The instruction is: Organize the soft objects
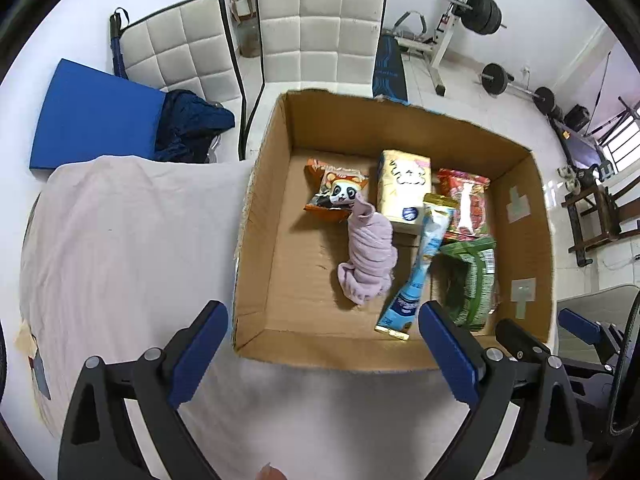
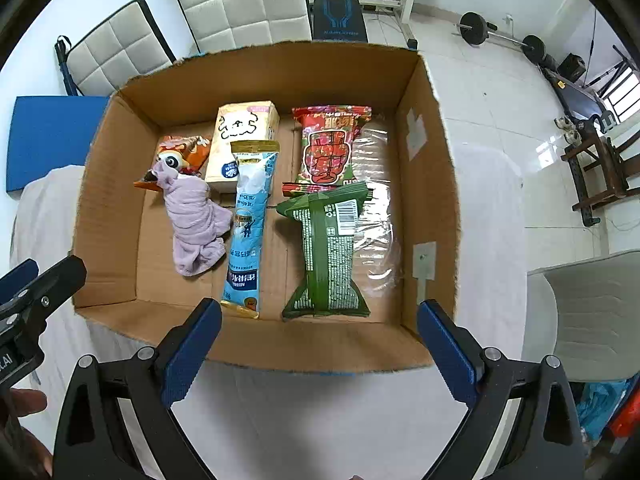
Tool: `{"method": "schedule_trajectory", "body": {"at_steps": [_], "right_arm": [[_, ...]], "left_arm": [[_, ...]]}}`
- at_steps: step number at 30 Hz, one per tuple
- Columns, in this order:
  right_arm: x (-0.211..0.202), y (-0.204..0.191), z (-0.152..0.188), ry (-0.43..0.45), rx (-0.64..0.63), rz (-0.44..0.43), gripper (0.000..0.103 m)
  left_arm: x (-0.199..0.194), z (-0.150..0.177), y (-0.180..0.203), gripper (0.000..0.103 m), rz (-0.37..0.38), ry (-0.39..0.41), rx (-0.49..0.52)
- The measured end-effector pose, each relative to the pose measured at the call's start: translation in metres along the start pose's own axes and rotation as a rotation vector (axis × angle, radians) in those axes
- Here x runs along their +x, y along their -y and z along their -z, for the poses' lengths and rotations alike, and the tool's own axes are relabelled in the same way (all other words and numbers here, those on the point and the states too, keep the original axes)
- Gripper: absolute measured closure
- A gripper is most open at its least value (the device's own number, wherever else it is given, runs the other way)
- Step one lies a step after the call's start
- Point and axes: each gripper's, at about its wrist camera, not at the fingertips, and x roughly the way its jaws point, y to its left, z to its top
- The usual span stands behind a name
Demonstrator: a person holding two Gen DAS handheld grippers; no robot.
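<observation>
An open cardboard box (image 2: 108, 208) stands on a cloth-covered table. A crumpled lilac cloth (image 2: 196, 216) lies on its floor at the left, partly over an orange panda snack bag (image 2: 184, 152). Beside them lie a cream tissue pack (image 2: 244, 136), a long blue packet (image 2: 250, 224), a red packet (image 2: 330, 144), a green packet (image 2: 326, 248) and a clear plastic bag (image 2: 376, 208). My right gripper (image 2: 319, 308) hangs open above the box's near wall, holding nothing. My left gripper (image 1: 323, 310) is open and empty over the box's near left corner, near the lilac cloth (image 1: 370, 256).
The pale tablecloth (image 1: 120, 248) stretches left of the box (image 1: 256, 216). Behind the table stand two white padded chairs (image 1: 320, 28), a blue mat (image 1: 92, 112) and a dark blue garment (image 1: 192, 124). Weight equipment (image 1: 480, 12) fills the back right. A grey chair (image 2: 592, 312) is at the right.
</observation>
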Motion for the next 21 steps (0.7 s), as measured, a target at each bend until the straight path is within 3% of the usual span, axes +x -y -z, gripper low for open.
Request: {"method": "schedule_trajectory", "body": {"at_steps": [9, 21], "right_arm": [[-0.072, 0.008, 0.034, 0.109, -0.008, -0.013, 0.003], [-0.201, 0.018, 0.117, 0.288, -0.025, -0.046, 0.003]], "left_arm": [[-0.077, 0.038, 0.009, 0.005, -0.004, 0.115, -0.006], [-0.180, 0.094, 0.013, 0.005, -0.020, 0.220, 0.010]]}}
